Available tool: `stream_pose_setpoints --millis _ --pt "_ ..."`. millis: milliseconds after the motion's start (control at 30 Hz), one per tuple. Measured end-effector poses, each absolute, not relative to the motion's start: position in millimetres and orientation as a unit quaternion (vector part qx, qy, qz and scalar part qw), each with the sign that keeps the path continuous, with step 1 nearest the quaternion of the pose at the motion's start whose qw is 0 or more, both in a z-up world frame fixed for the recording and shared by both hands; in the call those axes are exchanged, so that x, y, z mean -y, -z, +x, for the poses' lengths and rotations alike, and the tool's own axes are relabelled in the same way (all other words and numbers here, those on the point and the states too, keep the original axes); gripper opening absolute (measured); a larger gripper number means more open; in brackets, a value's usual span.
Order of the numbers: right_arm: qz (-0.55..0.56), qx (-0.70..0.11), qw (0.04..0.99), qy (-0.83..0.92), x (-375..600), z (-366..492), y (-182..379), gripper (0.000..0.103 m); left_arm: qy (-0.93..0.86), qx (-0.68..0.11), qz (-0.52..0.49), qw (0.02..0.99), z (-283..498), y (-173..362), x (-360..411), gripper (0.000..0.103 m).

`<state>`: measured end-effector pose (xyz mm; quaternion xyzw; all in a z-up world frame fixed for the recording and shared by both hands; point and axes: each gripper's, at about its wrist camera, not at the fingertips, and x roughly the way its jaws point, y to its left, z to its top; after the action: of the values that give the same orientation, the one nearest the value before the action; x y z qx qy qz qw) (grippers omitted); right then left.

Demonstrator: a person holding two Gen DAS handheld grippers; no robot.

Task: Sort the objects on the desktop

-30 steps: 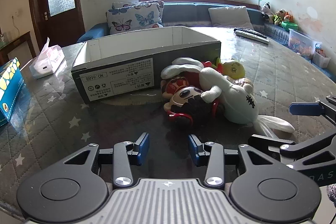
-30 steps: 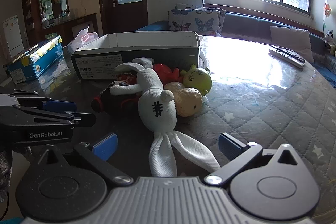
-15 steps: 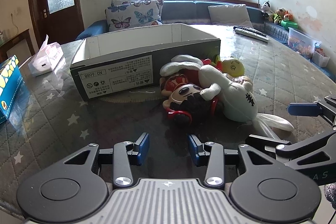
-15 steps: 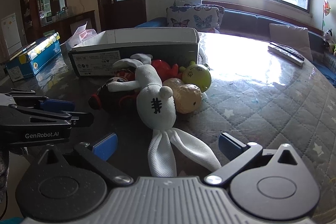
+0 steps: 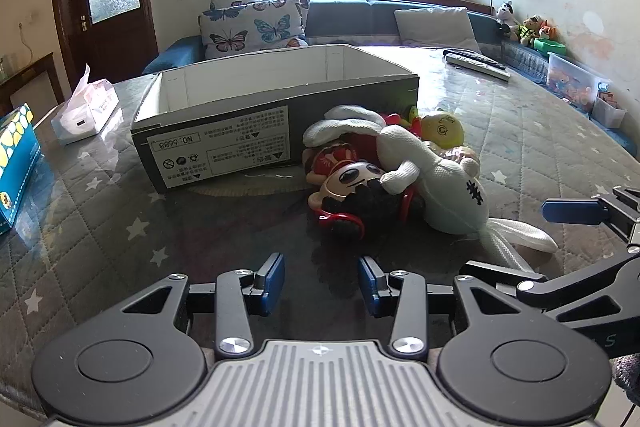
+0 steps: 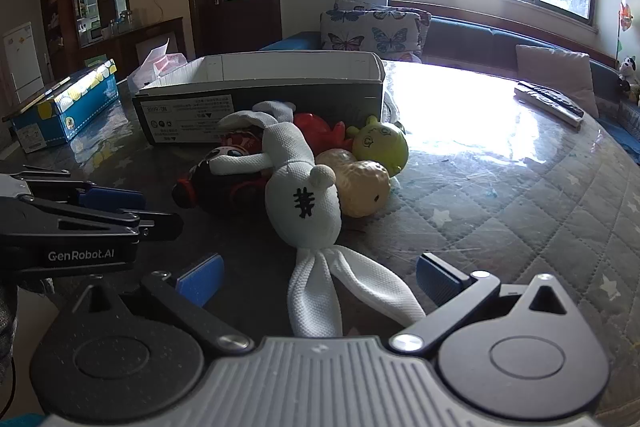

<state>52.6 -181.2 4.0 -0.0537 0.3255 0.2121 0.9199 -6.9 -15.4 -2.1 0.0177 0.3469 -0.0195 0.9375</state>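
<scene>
Sitting mid-frame on the quilted table (image 5: pixel 120 227), the open shoe box (image 5: pixel 276 115) shows white inner walls; nothing visible inside, but its floor is hidden behind the near wall. Toy pile lies outside the box, touching its right front corner: white plush rabbit (image 6: pixel 300 195) draped over a black-haired doll (image 5: pixel 360 187), with a red toy (image 6: pixel 316 131) mostly buried, a yellow-green face ball (image 6: pixel 380 143) and a tan squishy toy (image 6: pixel 360 187) beside it. Rabbit's long ears run down toward the bottom of the right wrist view, partly cut off by the gripper body.

Blue carton (image 6: pixel 64 103) at left edge, cropped in the left wrist view. Tissue pack (image 5: pixel 86 107) upper left, remote (image 5: pixel 476 63) upper right.

Left gripper (image 5: pixel 322 281) low centre, level above the table, jaws apart, holding nothing, short of the doll. Right gripper (image 6: pixel 316 275) jaws wide apart, straddling the rabbit's ears; contact unclear.
</scene>
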Motion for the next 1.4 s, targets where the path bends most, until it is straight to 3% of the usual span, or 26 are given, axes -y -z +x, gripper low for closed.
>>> stream_pose_setpoints --millis 1400 --pt "-0.051 -0.331 0.915 -0.227 174 74 -10 0.103 0.033 -0.38 0.015 0.924 13 -7 8 0.043"
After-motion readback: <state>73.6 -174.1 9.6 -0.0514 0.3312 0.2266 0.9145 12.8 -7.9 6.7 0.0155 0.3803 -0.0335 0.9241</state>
